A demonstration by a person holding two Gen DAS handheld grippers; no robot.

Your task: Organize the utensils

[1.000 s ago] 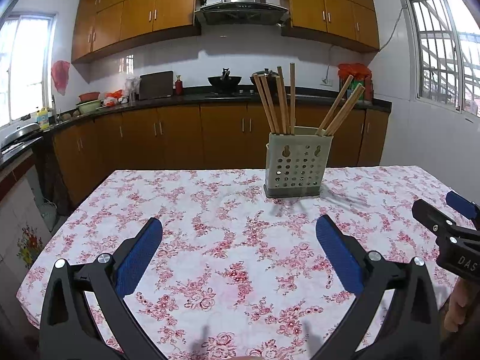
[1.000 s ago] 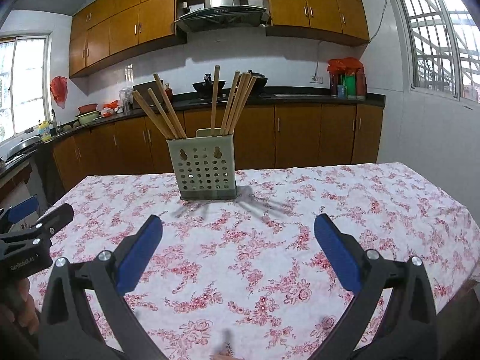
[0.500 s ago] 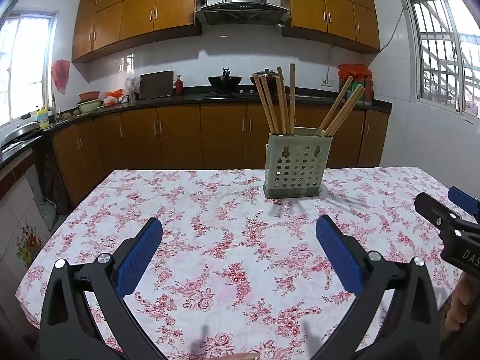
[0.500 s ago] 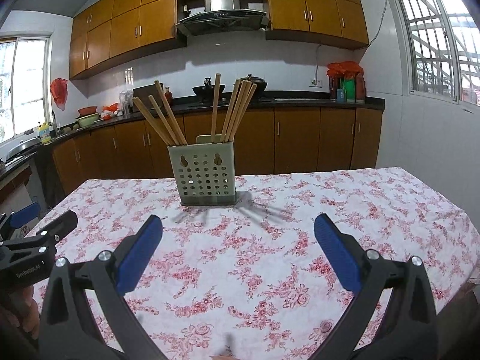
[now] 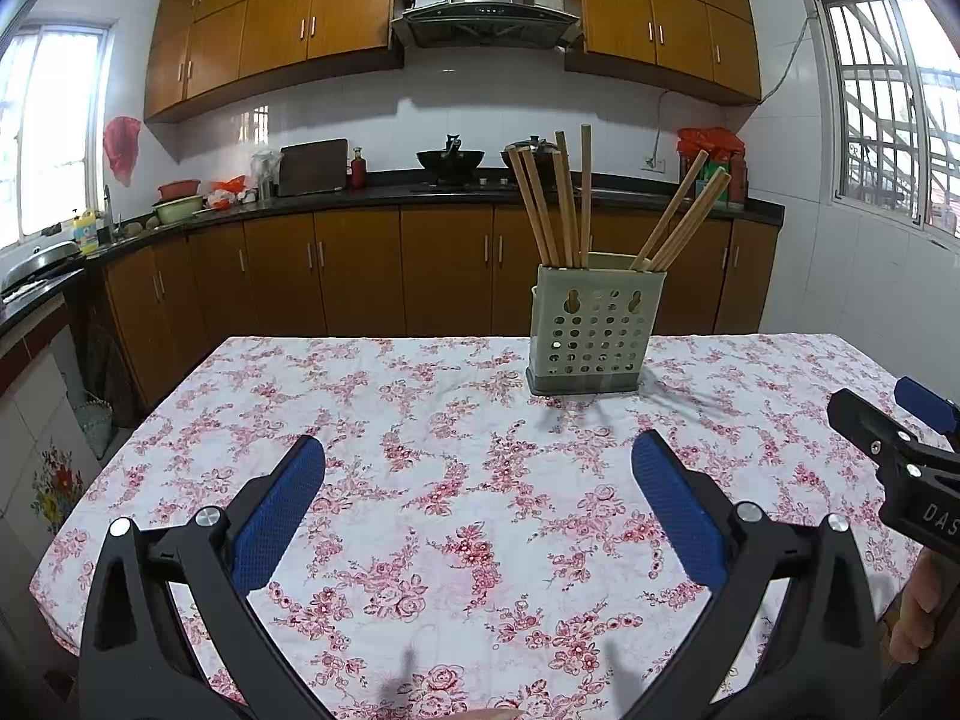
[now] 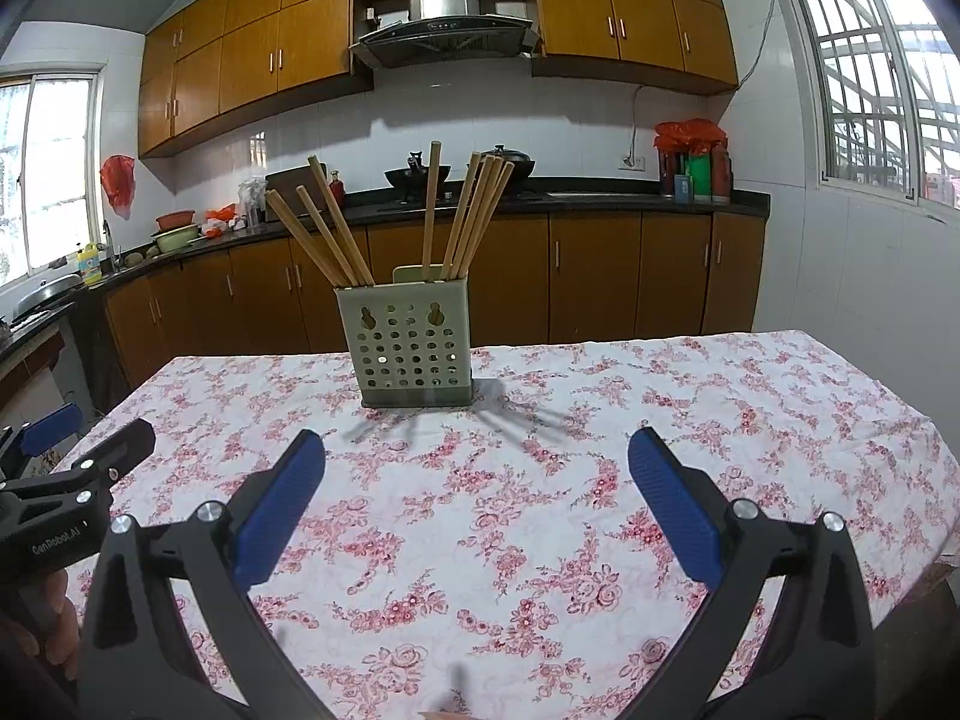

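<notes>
From the left wrist view, 1 pale perforated utensil holder (image 5: pixel 596 329) stands upright on the floral-clothed counter (image 5: pixel 420 420), toward its far side and a little right of centre. It carries 7 wooden chopsticks (image 5: pixel 561 204), set in 2 clusters: 4 lean left or stand near upright at the holder's left end, and 3 lean right at its right end. The left tongs (image 5: pixel 478 504) hang over the near part of the counter with their 2 blue pads (image 5: pixel 277 510) spread wide apart, gripping nothing and touching nothing. The holder sits well beyond them. At the right edge, part of the right tongs (image 5: pixel 900 438) shows in side view, with 1 blue pad and 1 black arm visible, and from here I cannot tell how far they are spread.

From the right wrist view, the same 1 utensil holder (image 6: pixel 411 345) sits left of centre on the counter (image 6: pixel 660 420). Here 8 chopsticks (image 6: pixel 462 216) can be counted: 3 lean left, 1 stands near upright, and 4 fan to the right. The right tongs (image 6: pixel 477 501) are spread wide, their 2 blue pads (image 6: pixel 672 498) far apart, empty and clear of the cloth, with the holder well ahead of them. The left tongs (image 6: pixel 78 450) show at the left edge beside the counter's corner.
</notes>
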